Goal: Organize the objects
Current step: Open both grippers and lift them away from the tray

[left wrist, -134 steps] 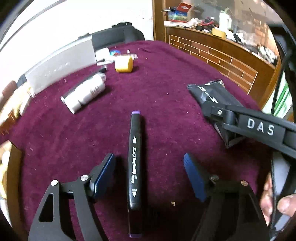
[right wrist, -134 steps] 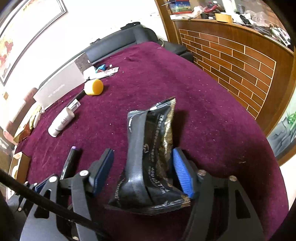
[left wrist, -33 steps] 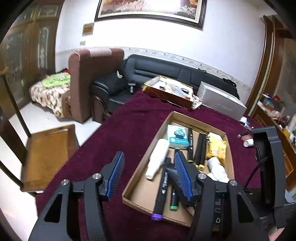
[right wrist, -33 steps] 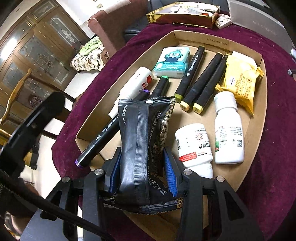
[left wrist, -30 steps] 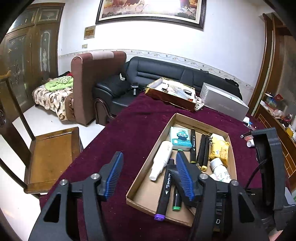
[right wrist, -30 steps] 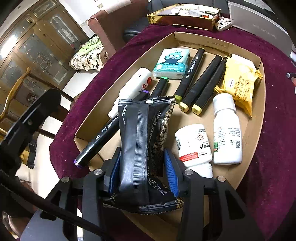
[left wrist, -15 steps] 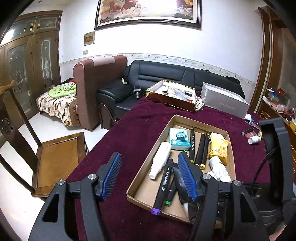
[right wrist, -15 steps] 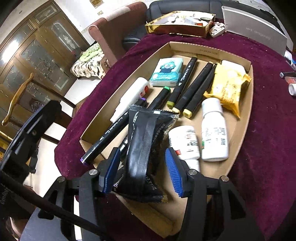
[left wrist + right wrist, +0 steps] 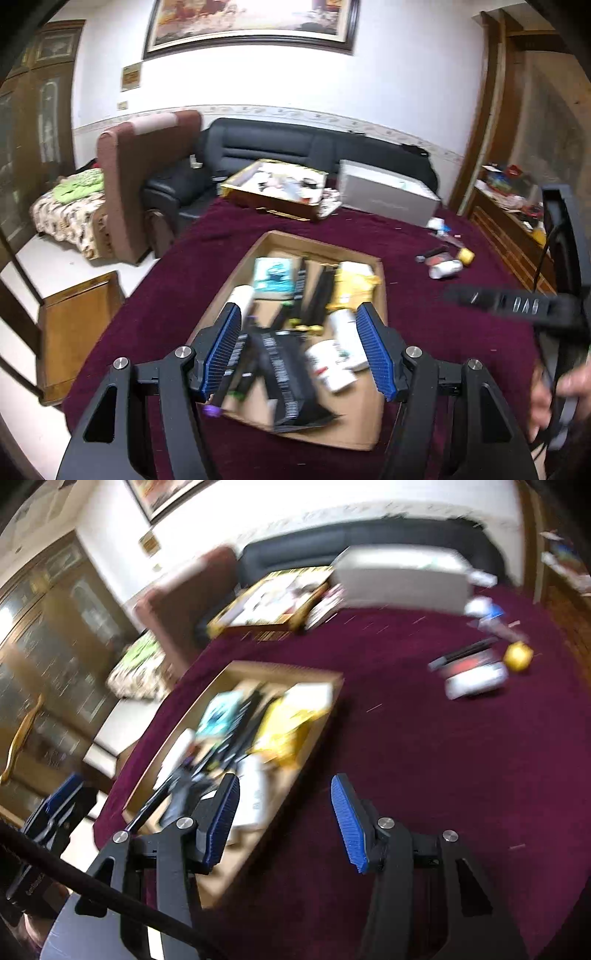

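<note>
A cardboard tray (image 9: 364, 258) on the maroon table holds markers, white bottles, a tissue pack, a yellow packet and the black snack packet (image 9: 286, 373), which lies at its near end. My left gripper (image 9: 301, 350) is open and empty above the tray's near end. My right gripper (image 9: 282, 818) is open and empty, over the tablecloth just right of the tray (image 9: 325, 701); this view is blurred. A white bottle (image 9: 474, 677), a yellow cap (image 9: 519, 657) and a dark pen (image 9: 461, 651) lie loose on the table at the far right.
A gold box (image 9: 275, 188) and a grey box (image 9: 388, 197) stand at the table's far edge before a black sofa (image 9: 314, 147). A wooden chair (image 9: 74, 325) stands left of the table. A brick-fronted counter (image 9: 517, 236) is at the right.
My right gripper has let go of the black snack packet, which now lies in the tray, and has swung right and away. My left gripper has moved over the tray's near end.
</note>
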Demonstrator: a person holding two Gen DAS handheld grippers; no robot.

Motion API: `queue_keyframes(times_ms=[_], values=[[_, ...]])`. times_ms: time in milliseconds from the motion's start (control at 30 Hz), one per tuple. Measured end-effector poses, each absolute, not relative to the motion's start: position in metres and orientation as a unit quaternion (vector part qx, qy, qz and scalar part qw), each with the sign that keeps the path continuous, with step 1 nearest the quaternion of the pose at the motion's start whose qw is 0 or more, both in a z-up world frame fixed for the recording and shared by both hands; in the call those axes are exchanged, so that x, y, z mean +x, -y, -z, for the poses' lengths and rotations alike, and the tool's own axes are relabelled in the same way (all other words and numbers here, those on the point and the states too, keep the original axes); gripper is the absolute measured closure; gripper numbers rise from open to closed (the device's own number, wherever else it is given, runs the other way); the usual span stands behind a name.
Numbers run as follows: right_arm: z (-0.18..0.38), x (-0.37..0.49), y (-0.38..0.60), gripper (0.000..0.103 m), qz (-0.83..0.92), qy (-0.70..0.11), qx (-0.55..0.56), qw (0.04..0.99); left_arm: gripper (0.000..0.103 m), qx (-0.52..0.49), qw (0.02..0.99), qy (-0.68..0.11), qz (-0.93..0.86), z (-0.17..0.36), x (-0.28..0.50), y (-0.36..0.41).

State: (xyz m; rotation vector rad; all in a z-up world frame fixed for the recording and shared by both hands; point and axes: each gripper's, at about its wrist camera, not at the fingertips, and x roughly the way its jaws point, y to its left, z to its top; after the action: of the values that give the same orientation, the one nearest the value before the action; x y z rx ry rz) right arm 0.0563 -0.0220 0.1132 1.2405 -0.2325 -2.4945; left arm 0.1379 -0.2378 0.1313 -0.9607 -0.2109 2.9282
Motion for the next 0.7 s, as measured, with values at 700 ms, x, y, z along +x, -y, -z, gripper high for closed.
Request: queue_keyframes(times_ms=[700], values=[[-0.357,0.018,-0.190,0.022,0.942,-0.003,0.320,-0.101,0.036,-0.290,0.193,0.022,-0.937,-0.288,0.039,0.089]])
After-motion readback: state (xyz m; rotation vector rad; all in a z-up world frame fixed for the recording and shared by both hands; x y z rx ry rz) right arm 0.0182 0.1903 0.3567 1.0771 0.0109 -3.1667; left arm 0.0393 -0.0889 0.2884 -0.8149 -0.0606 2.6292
